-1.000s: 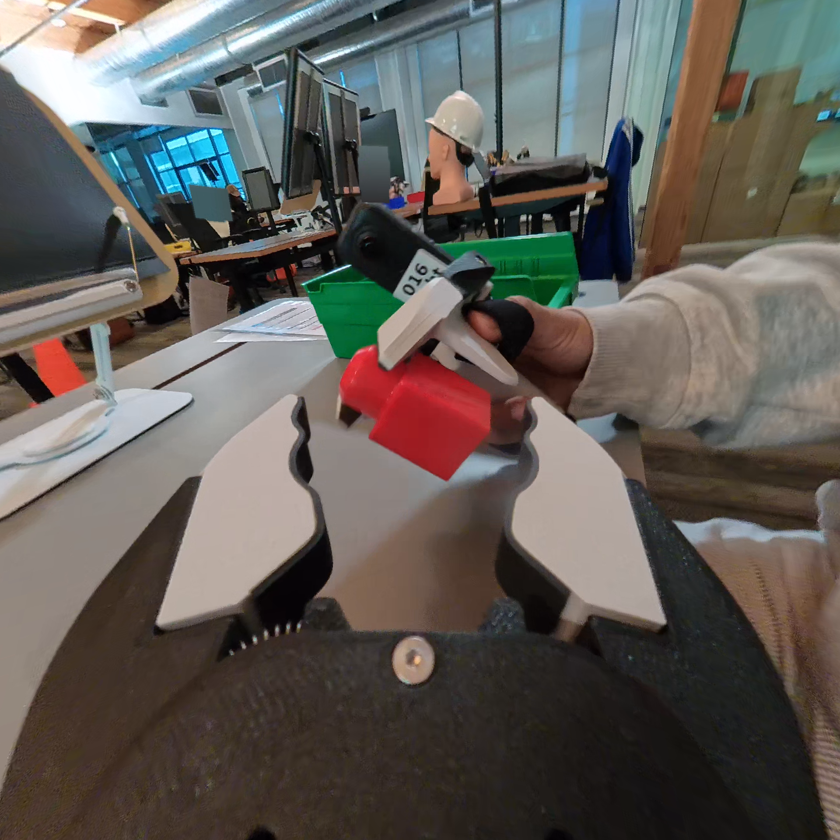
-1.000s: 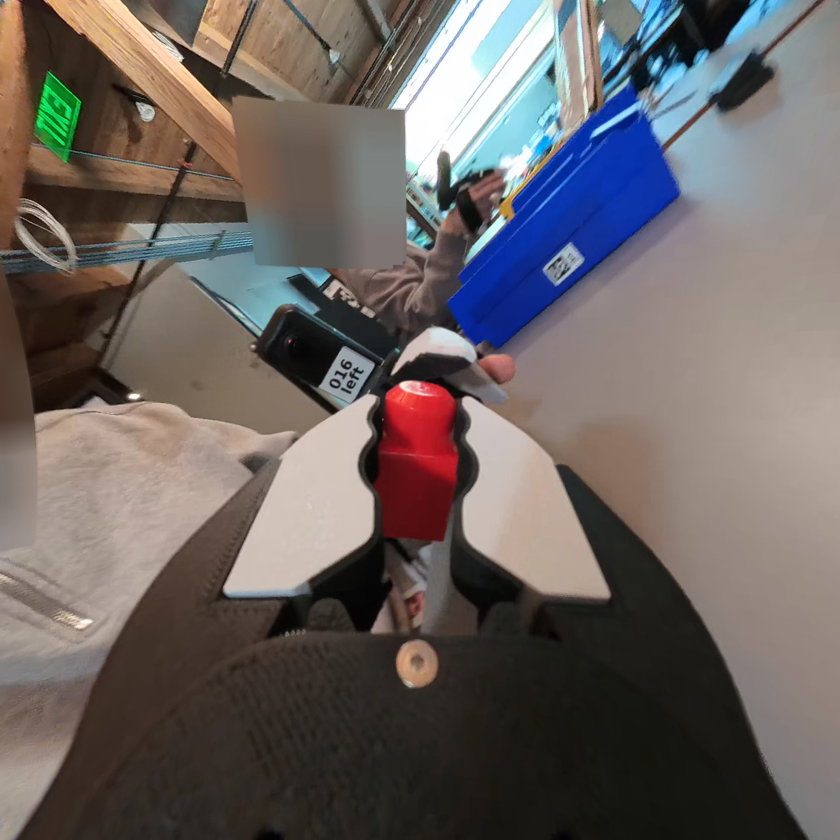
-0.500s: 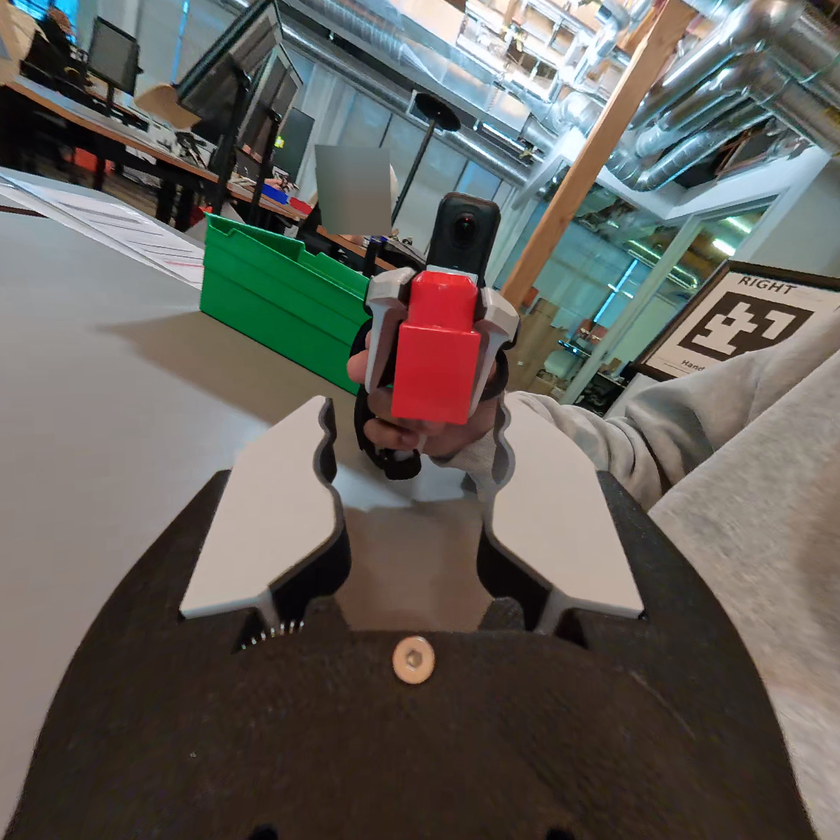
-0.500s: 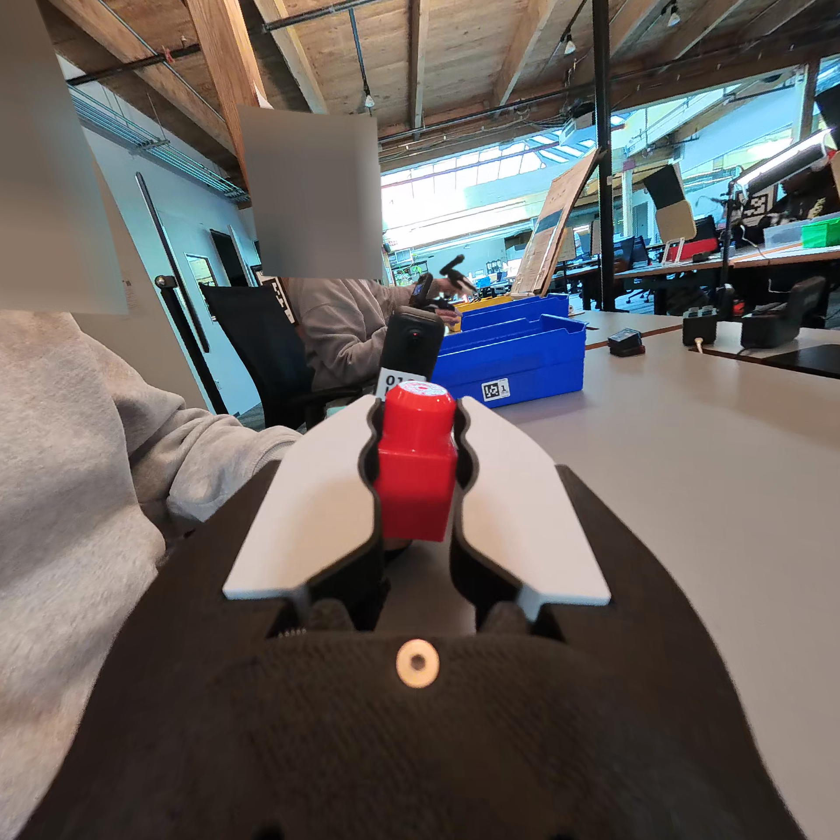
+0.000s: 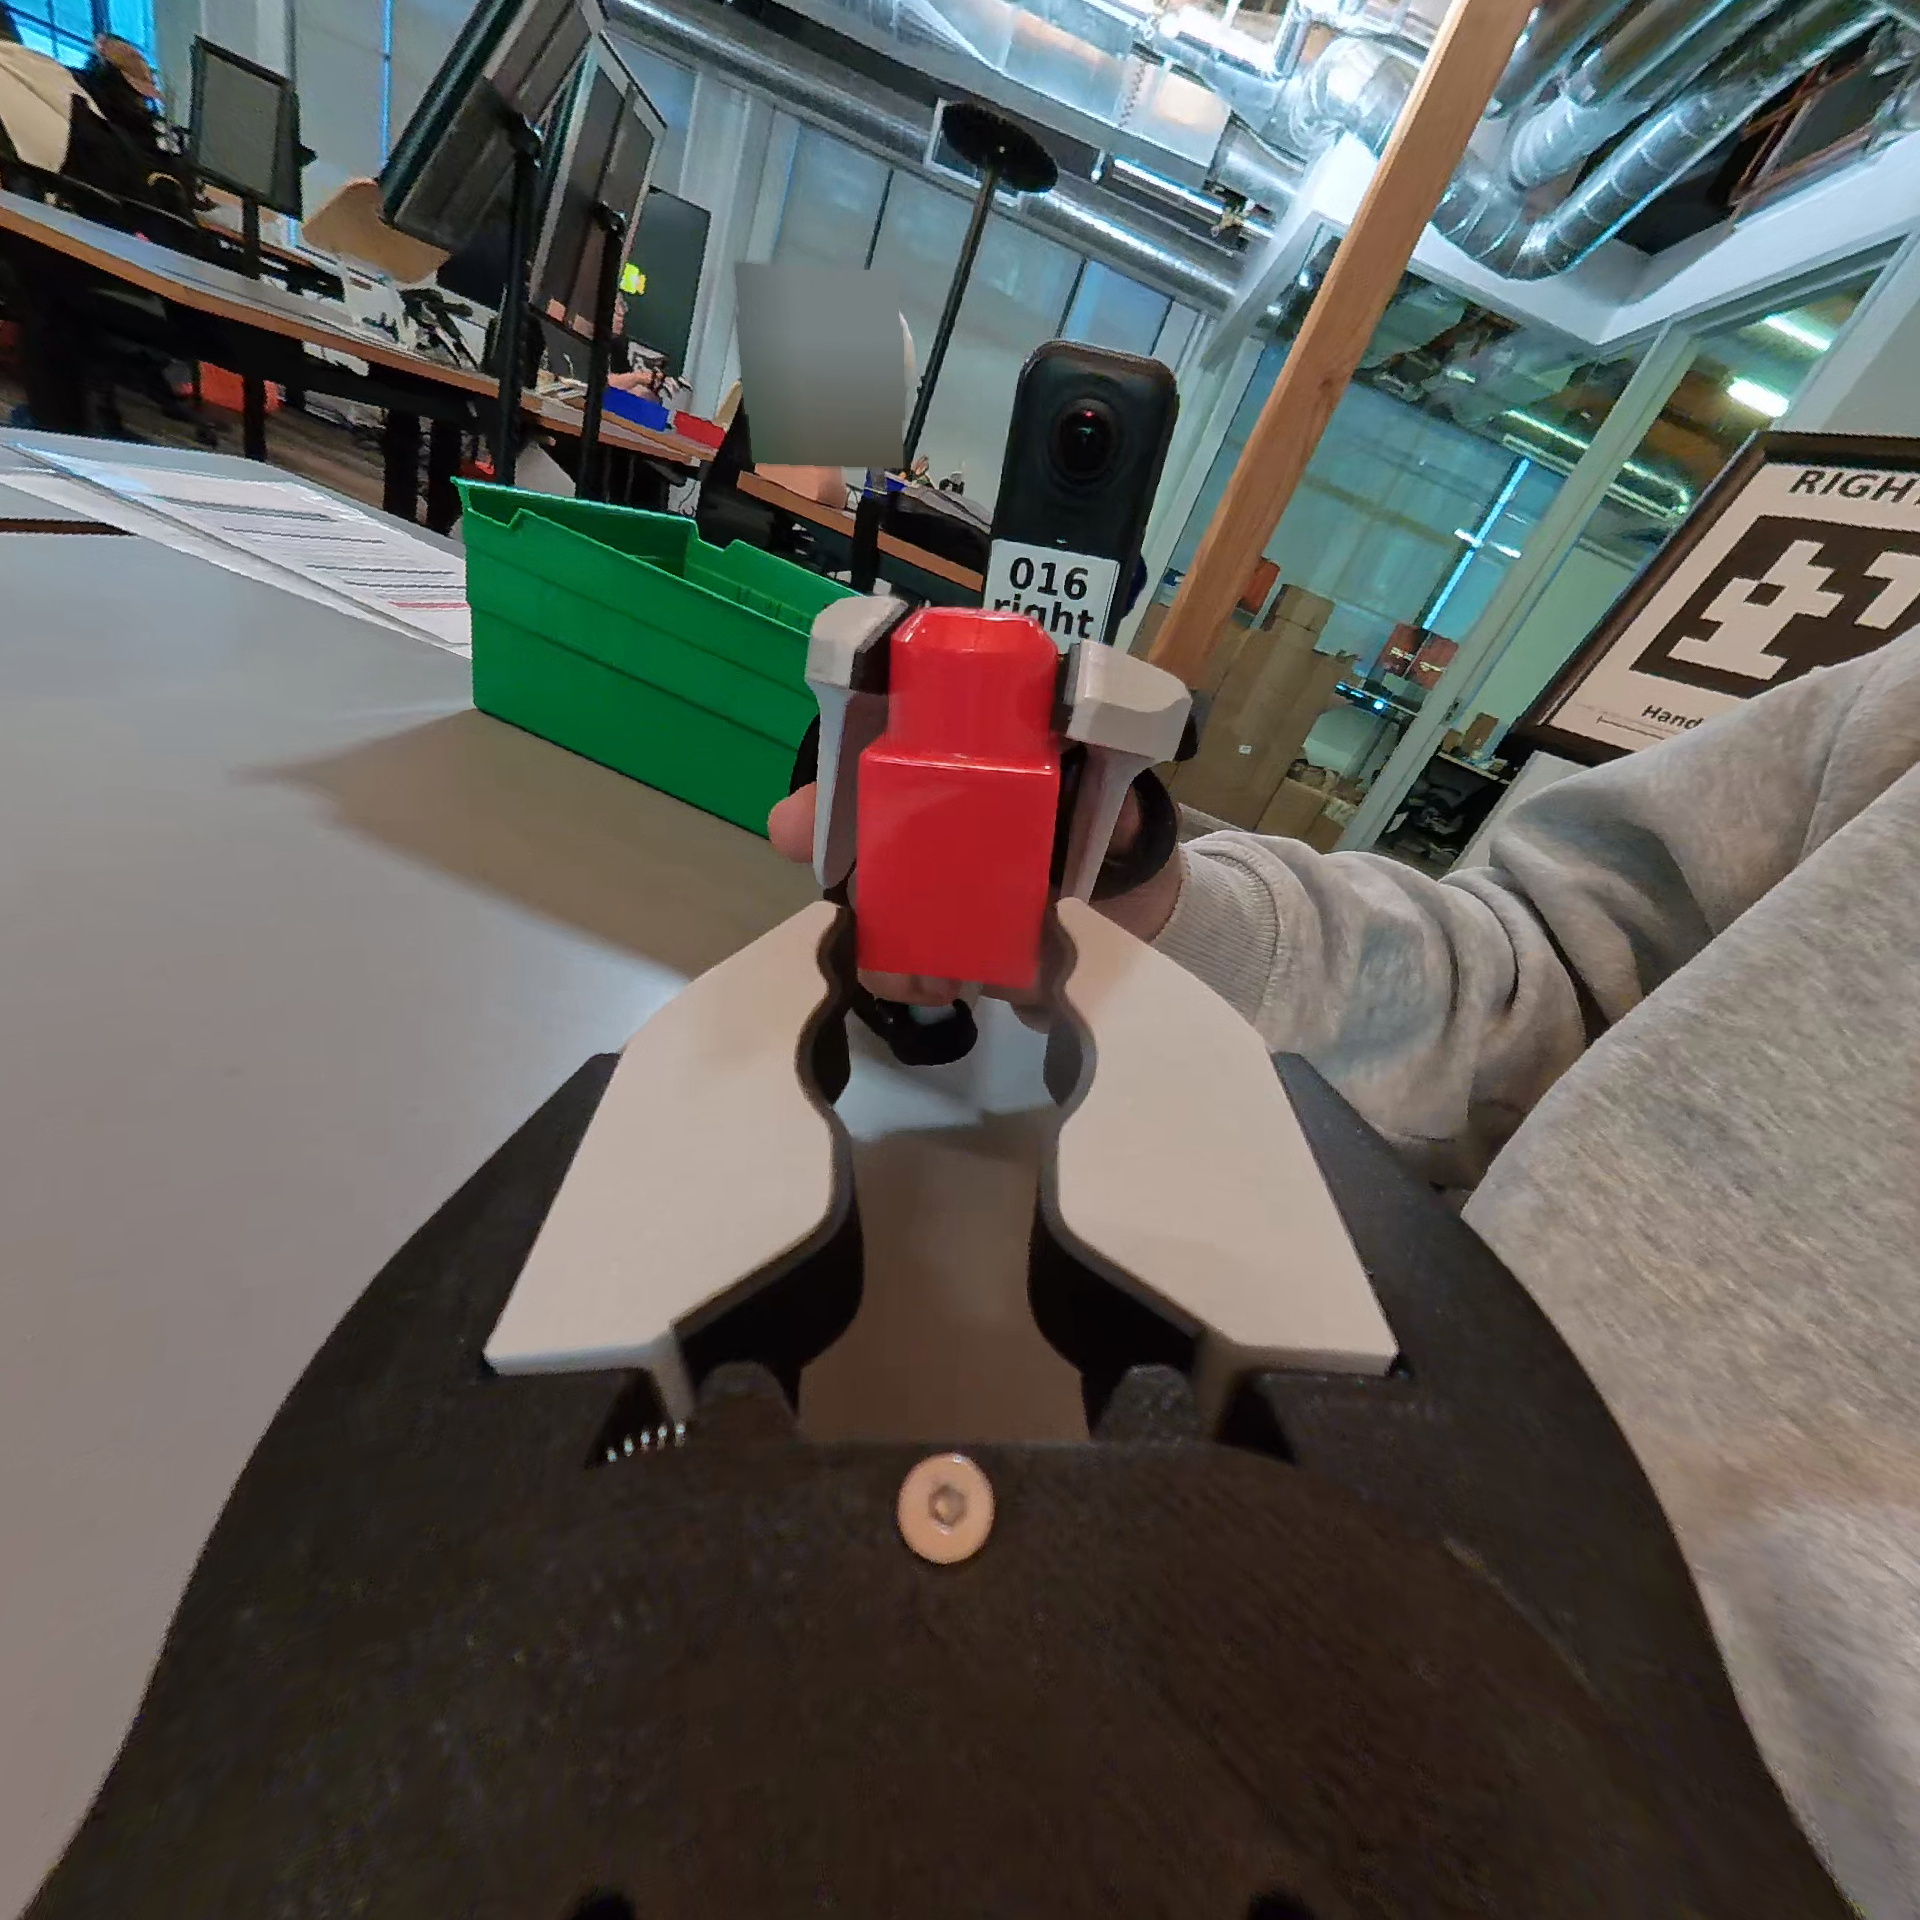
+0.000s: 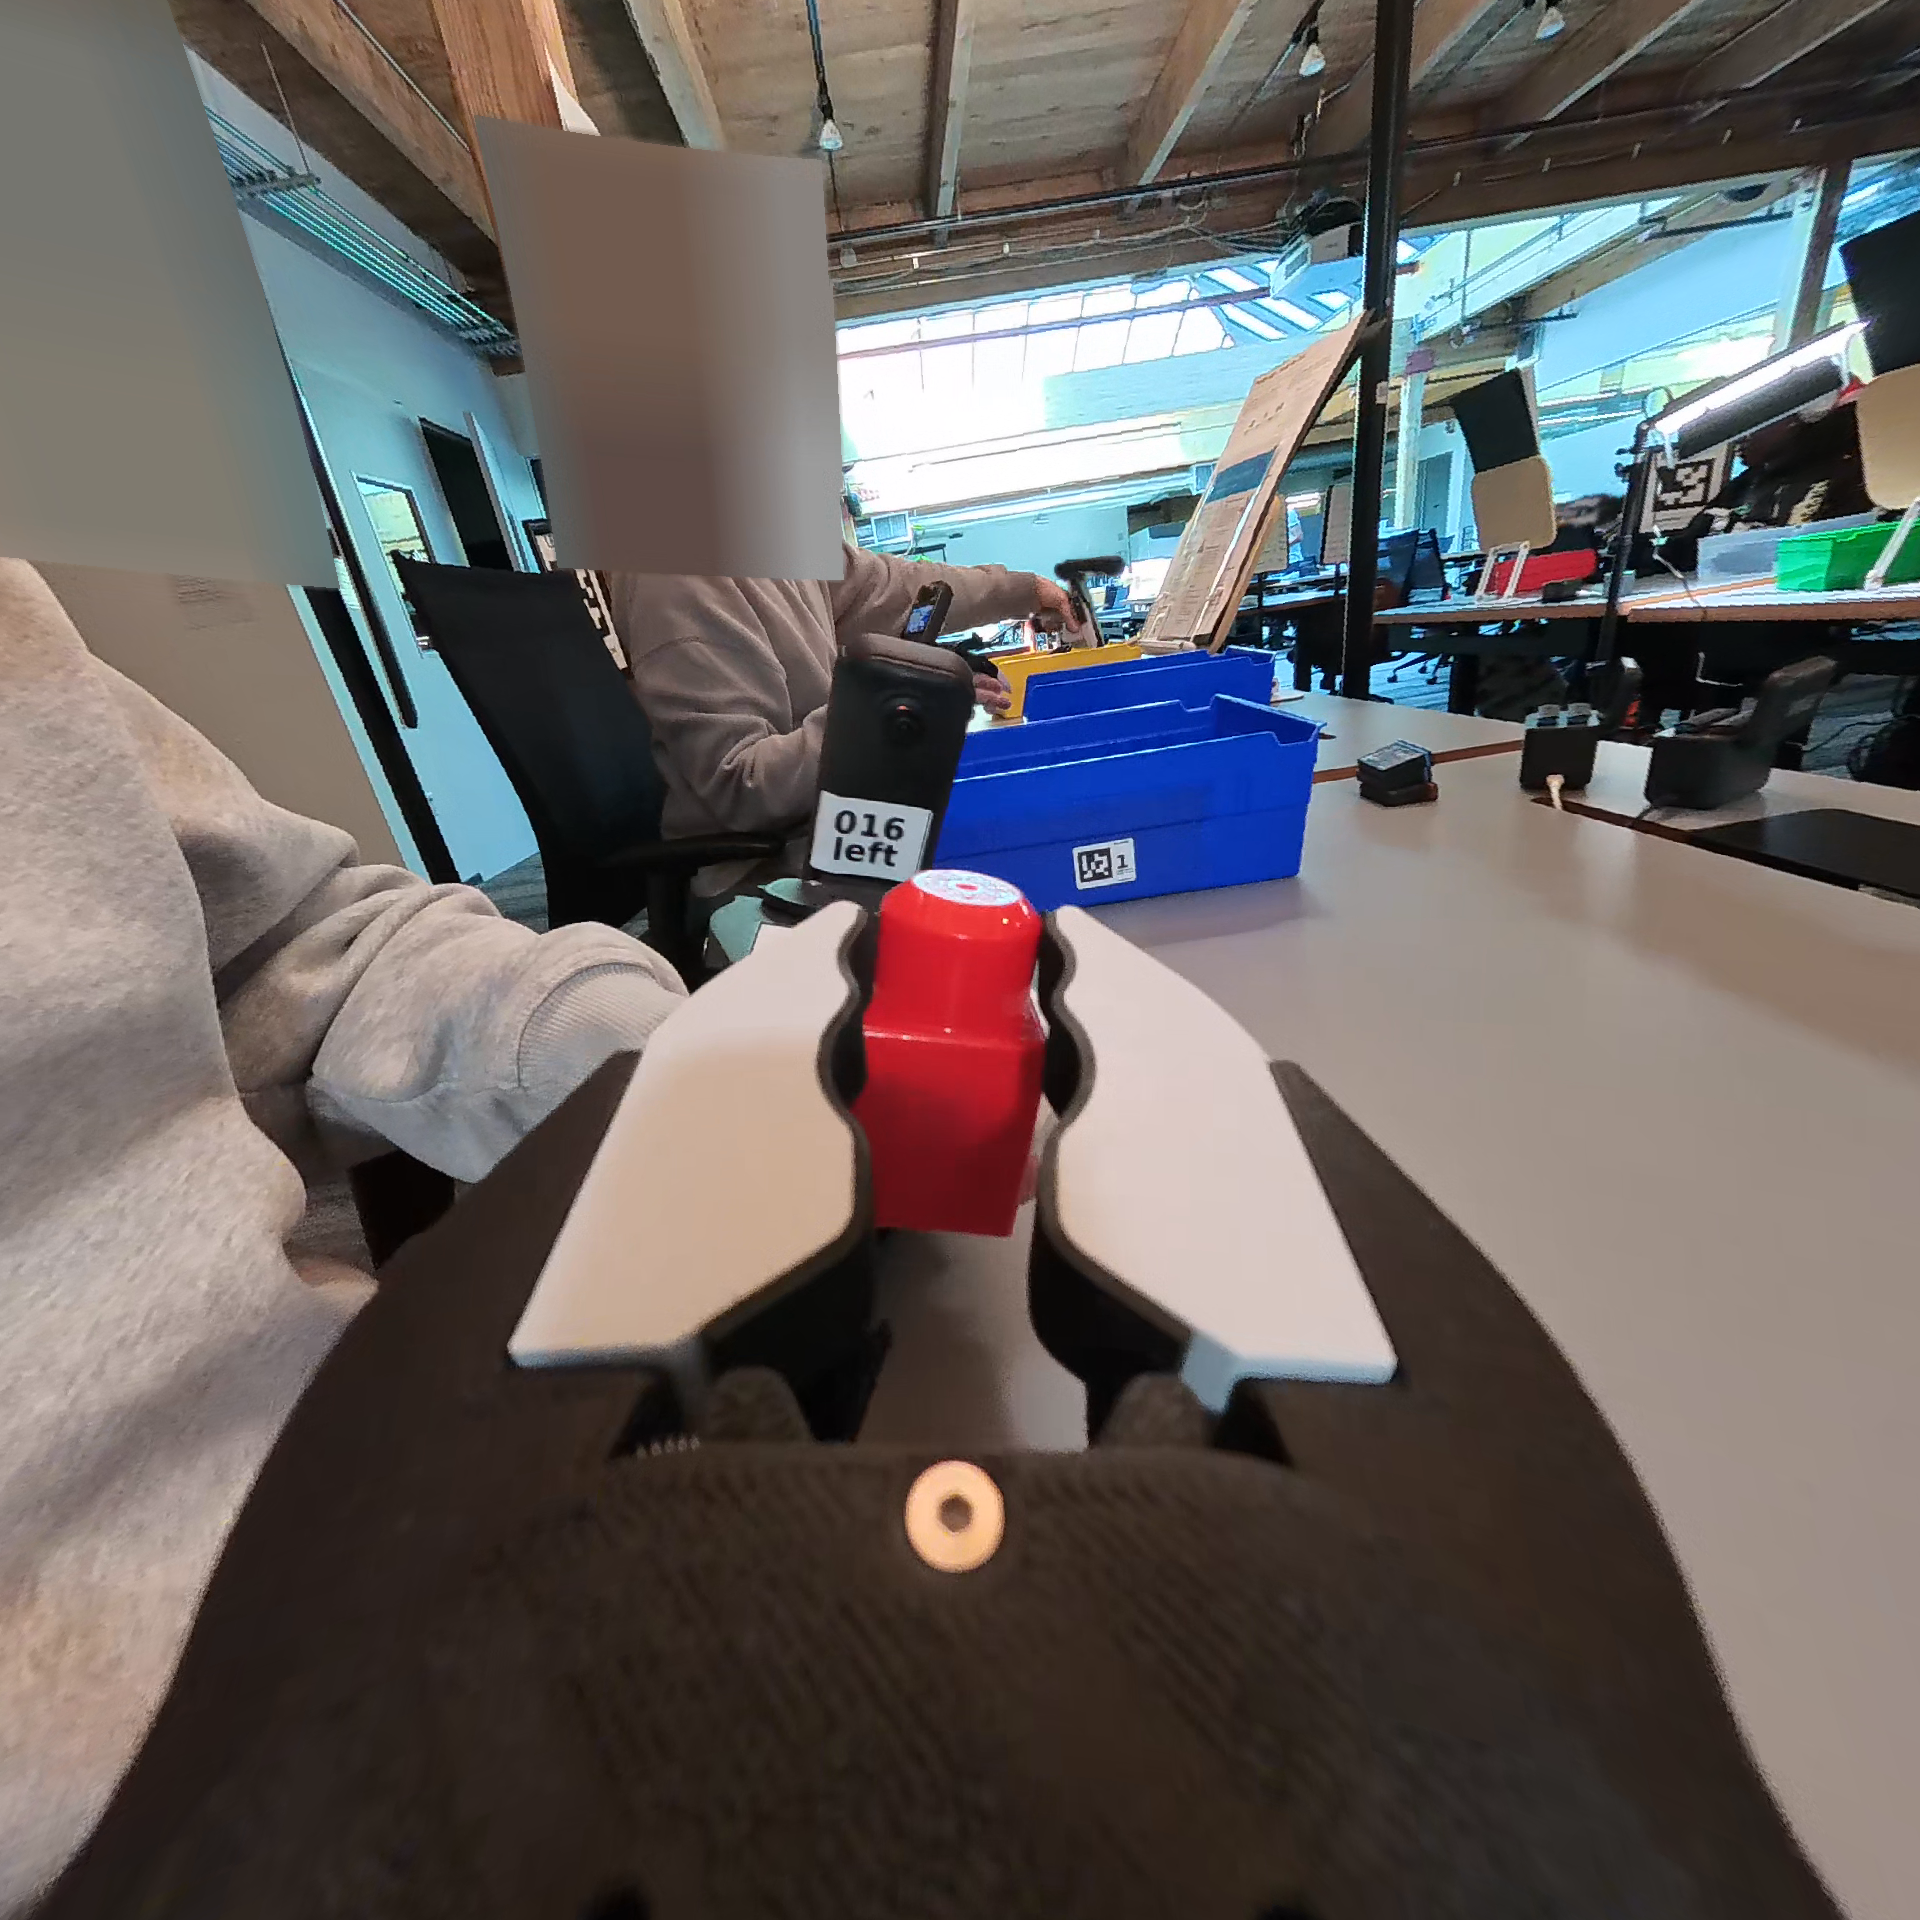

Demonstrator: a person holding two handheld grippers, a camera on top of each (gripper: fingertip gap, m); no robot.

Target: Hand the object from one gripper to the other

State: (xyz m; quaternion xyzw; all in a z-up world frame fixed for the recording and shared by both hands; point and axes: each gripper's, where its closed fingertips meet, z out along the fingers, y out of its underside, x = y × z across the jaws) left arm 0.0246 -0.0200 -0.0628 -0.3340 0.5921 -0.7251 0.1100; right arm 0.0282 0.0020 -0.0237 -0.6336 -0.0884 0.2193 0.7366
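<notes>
A red block with a round stud end is held in the air between both grippers. My right gripper is shut on it, with the stud at its fingertips and the square body between its fingers. In the left wrist view the right gripper faces me, a hand behind it. My left gripper has narrowed to the block's width, and its fingertips pinch the block's near end. In the right wrist view only the left gripper's black camera body shows behind the block.
A green bin stands on the grey table behind the block, with paper sheets to its left. A blue bin and small black devices sit on the table. A seated person is beyond. My left and right fingertips are right by each other.
My left gripper's fingers have closed in from wide open and moved up onto the block's near end. The right gripper has kept its hold and levelled out.
</notes>
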